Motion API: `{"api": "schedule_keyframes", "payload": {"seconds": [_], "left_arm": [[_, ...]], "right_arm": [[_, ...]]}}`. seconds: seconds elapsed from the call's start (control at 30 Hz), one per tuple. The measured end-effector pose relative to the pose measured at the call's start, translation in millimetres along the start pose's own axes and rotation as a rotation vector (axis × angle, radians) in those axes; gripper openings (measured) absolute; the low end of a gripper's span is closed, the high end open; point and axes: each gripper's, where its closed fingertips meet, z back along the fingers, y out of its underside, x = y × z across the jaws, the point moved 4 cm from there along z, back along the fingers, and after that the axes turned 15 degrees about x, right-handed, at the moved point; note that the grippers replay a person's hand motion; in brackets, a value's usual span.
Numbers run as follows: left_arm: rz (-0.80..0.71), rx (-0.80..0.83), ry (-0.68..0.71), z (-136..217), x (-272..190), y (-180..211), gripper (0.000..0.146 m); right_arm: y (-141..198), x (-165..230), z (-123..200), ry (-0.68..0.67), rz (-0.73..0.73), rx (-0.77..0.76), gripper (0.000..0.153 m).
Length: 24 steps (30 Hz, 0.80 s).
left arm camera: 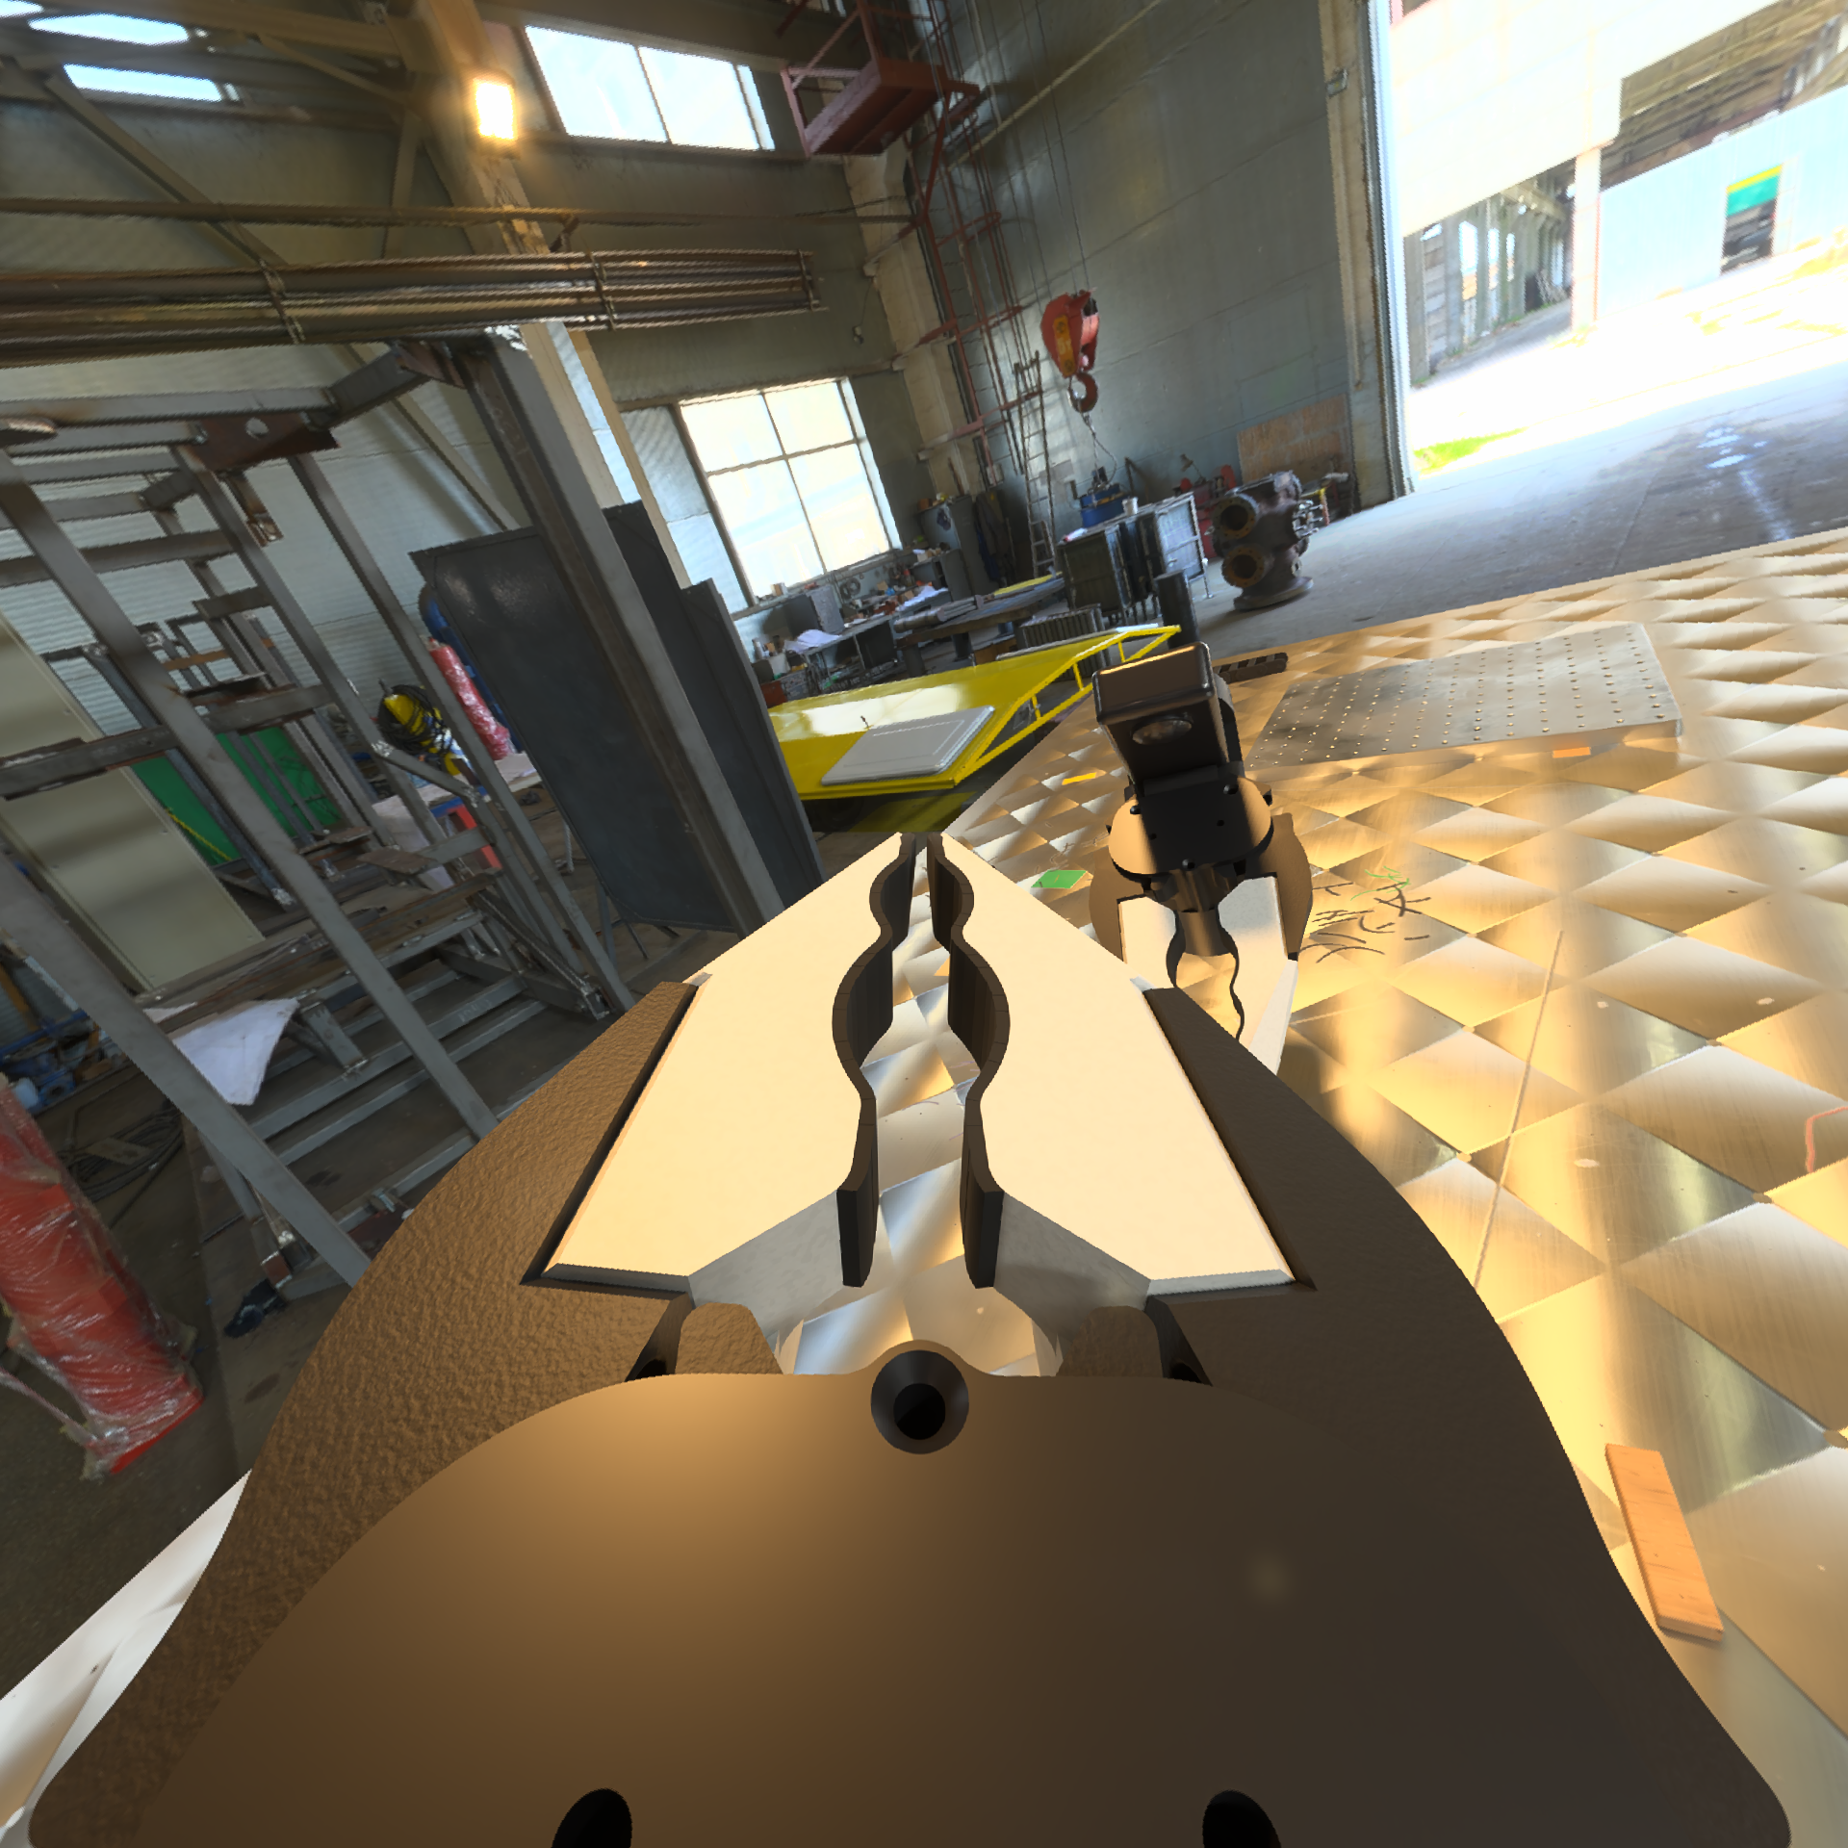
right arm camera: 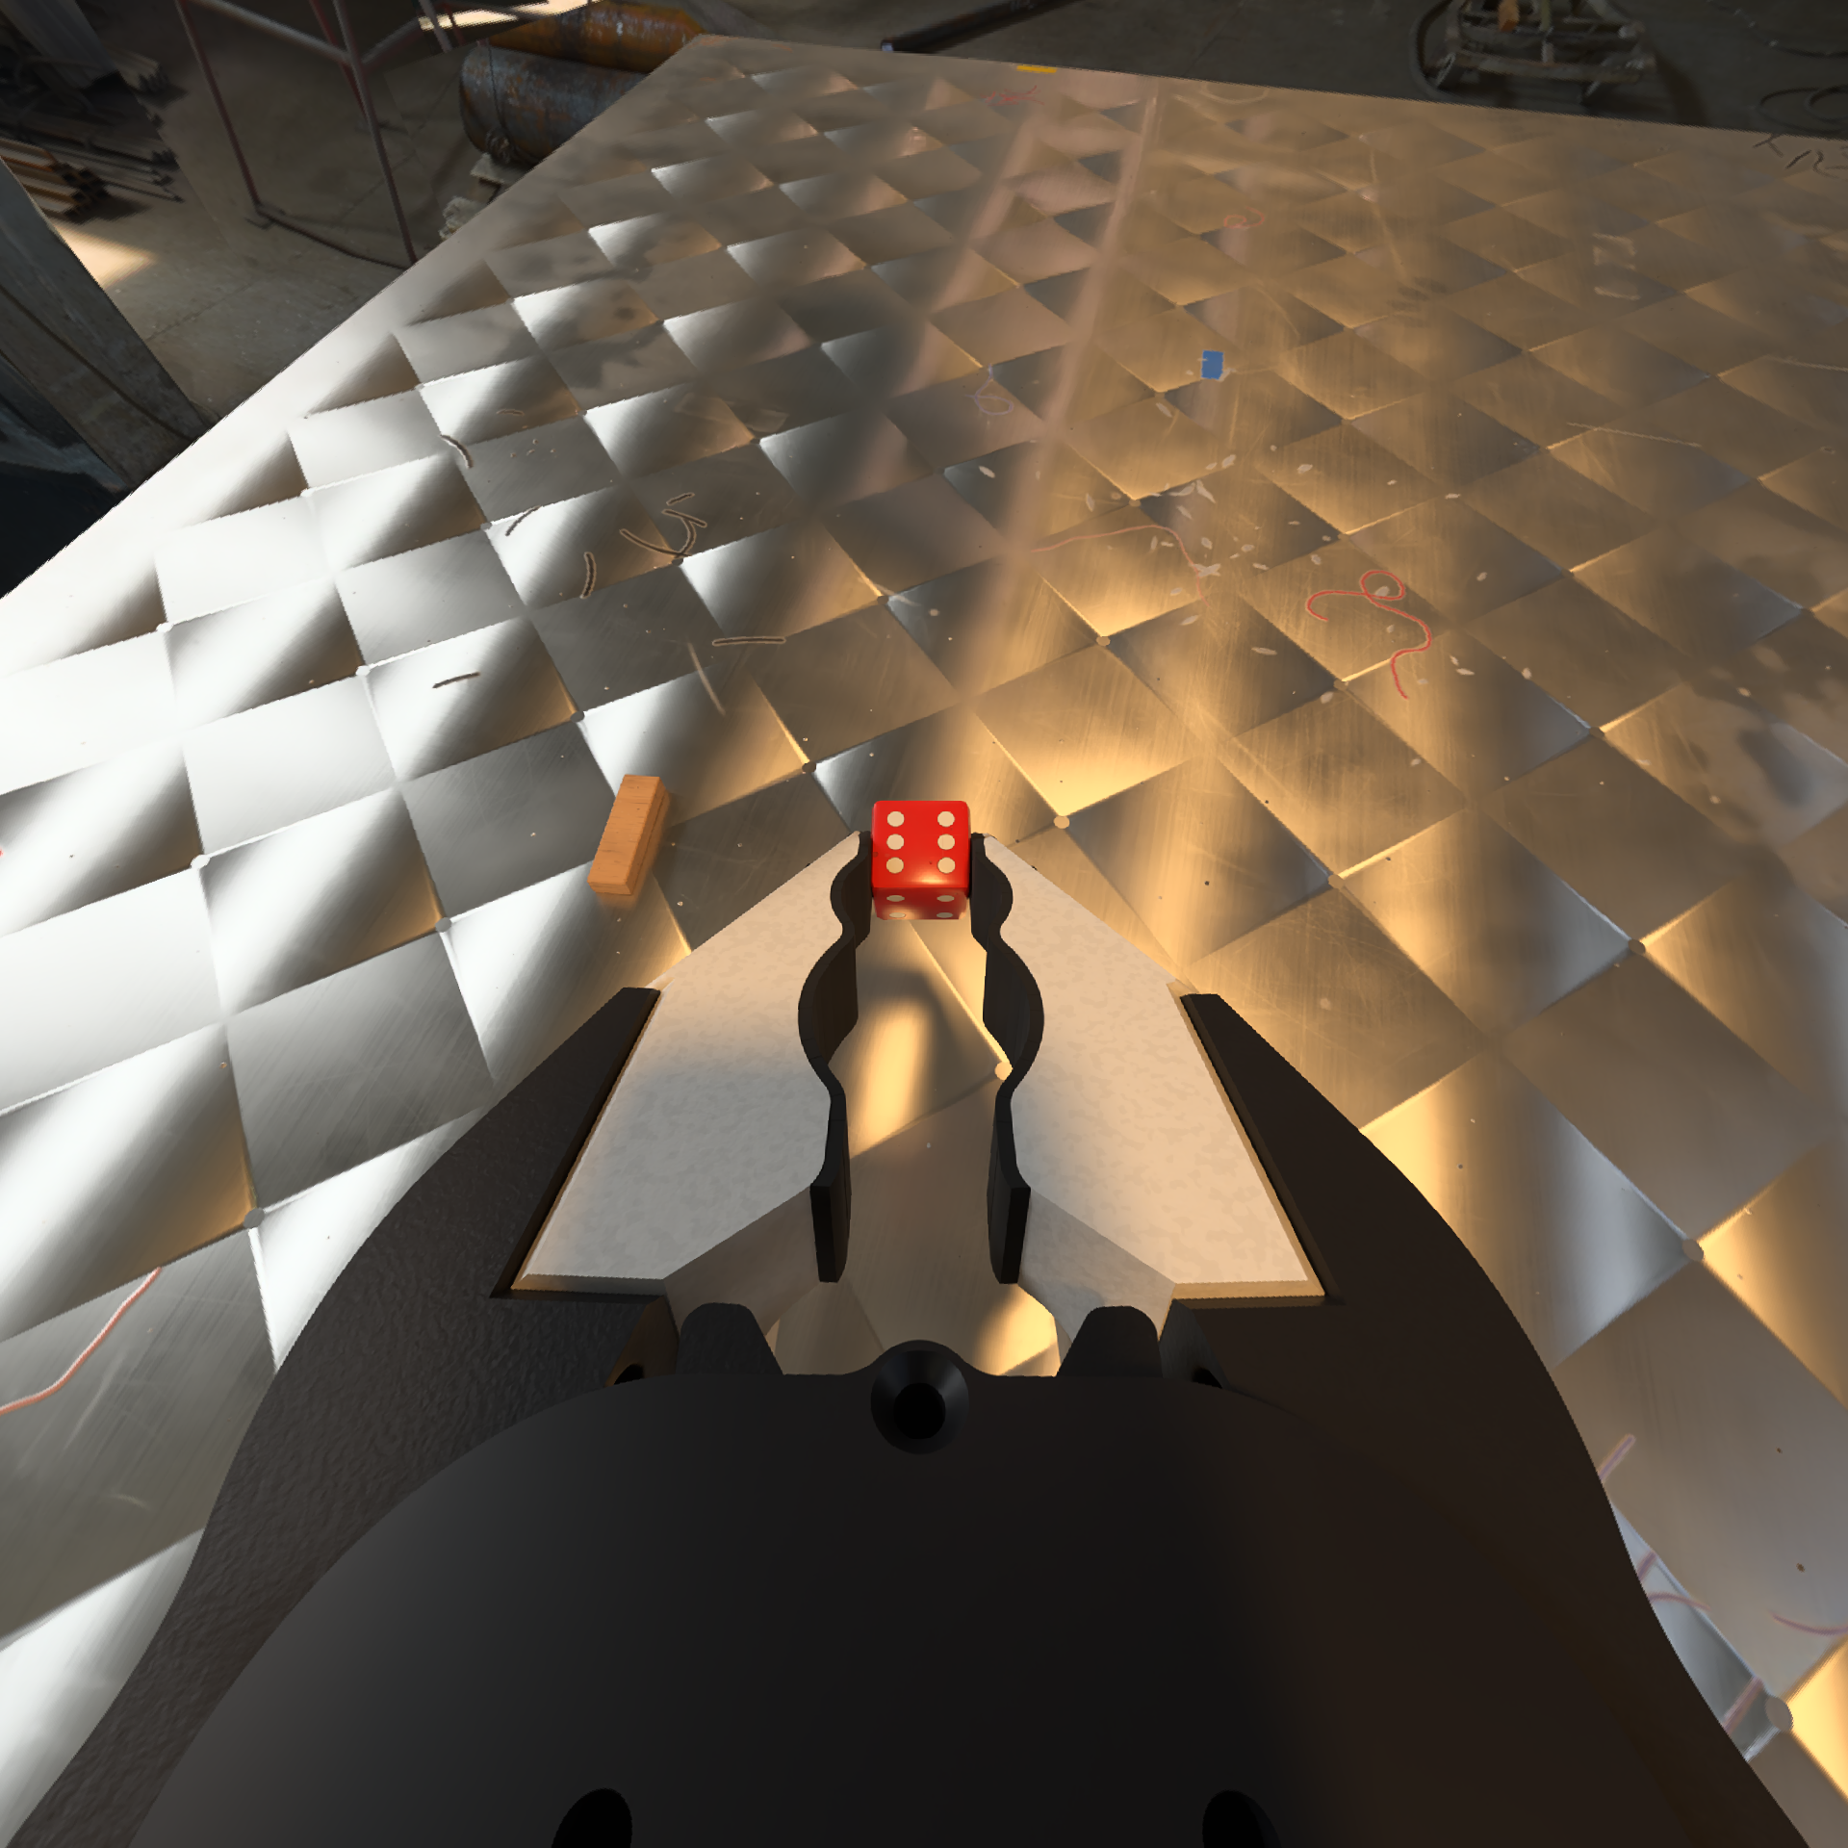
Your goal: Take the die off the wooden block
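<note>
A red die [right arm camera: 920,850] with white pips sits between the tips of my right gripper [right arm camera: 920,862], which is shut on it above the metal table. The wooden block [right arm camera: 628,835], a small orange-brown bar, lies on the table to the die's left, apart from it. In the left wrist view the block [left arm camera: 1662,1545] lies at the lower right. My left gripper [left arm camera: 920,848] is shut and empty, its tips nearly touching, over the table's edge. The right gripper also shows farther off in the left wrist view [left arm camera: 1195,935], tilted downward.
The table [right arm camera: 1300,900] is shiny metal with a diamond pattern and scribbles. A perforated grey plate [left arm camera: 1460,695] lies at its far side. A small green patch [left arm camera: 1060,880] and a blue patch [right arm camera: 1211,365] are on the surface. Workshop racks and a yellow platform [left arm camera: 900,720] stand beyond.
</note>
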Motion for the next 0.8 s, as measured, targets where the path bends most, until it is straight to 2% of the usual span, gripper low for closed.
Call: {"api": "schedule_keyframes", "payload": {"seconds": [0.8], "left_arm": [[-0.006, 0.004, 0.004, -0.9, -1.0, 0.3, 0.002]], "right_arm": [[1.7, -1.3, -0.6, -0.002, -0.01, -0.004, 0.019]]}}
